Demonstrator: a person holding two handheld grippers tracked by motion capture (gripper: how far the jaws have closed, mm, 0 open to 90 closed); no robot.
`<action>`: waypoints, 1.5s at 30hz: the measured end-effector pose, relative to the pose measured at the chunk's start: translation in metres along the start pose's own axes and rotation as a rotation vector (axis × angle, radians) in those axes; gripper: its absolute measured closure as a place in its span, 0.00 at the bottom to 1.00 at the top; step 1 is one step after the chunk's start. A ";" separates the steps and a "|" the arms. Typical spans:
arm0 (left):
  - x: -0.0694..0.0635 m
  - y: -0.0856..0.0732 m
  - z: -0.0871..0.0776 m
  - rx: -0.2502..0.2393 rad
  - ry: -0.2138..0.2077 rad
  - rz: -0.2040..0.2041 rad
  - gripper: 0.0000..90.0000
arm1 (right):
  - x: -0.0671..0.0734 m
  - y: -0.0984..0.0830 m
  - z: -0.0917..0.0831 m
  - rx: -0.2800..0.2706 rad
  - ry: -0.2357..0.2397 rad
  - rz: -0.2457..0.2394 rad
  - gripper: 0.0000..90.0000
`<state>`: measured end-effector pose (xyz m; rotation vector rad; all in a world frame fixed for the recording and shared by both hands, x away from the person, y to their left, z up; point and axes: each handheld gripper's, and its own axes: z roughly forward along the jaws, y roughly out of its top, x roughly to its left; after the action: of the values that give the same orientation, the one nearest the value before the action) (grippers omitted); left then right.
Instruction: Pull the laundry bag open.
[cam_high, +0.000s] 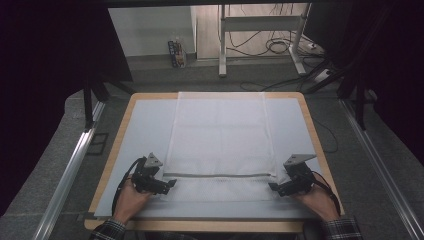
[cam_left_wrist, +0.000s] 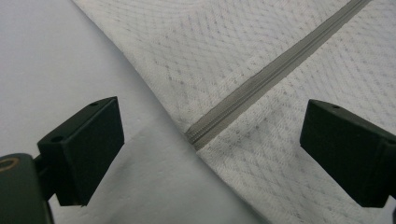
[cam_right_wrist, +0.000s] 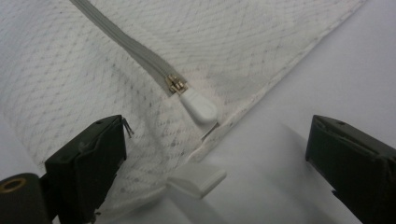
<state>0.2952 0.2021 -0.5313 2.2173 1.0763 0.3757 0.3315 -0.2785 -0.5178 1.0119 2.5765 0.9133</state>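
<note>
Lying flat, the bag (cam_high: 220, 135) looks soft & floppy (light too); both grippers (cam_high: 171, 183) (cam_high: 273, 187) gape, so grab the zip tab (cam_right_wrist: 200, 107).

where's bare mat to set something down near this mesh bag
Bare strips of mat flank the mesh bag left and right, up to the table's wooden rim. The near edge is crowded: left tool and right tool at the bag's corners.

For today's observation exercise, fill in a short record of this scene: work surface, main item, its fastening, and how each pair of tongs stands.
Surface: pale grey mat on a wooden-edged table
Main item: white mesh fabric bag, lying flat
Fastening: grey zipper across the near end; white pull tab at the right end
Left tongs: open, at the zipper's left end
Right tongs: open, near the pull tab, not touching it
</note>
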 end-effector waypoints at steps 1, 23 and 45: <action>0.000 0.000 0.000 0.000 -0.001 0.001 0.07 | -0.001 0.001 0.001 -0.003 -0.001 0.000 0.06; -0.005 0.003 0.001 0.002 0.010 0.042 0.07 | 0.010 0.008 0.004 0.027 -0.056 -0.012 0.48; -0.007 0.004 0.002 0.007 0.021 0.053 0.08 | 0.014 0.006 -0.004 0.025 -0.061 -0.083 0.66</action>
<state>0.2944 0.1944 -0.5296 2.2565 1.0328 0.4192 0.3233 -0.2676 -0.5103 0.9169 2.5645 0.8178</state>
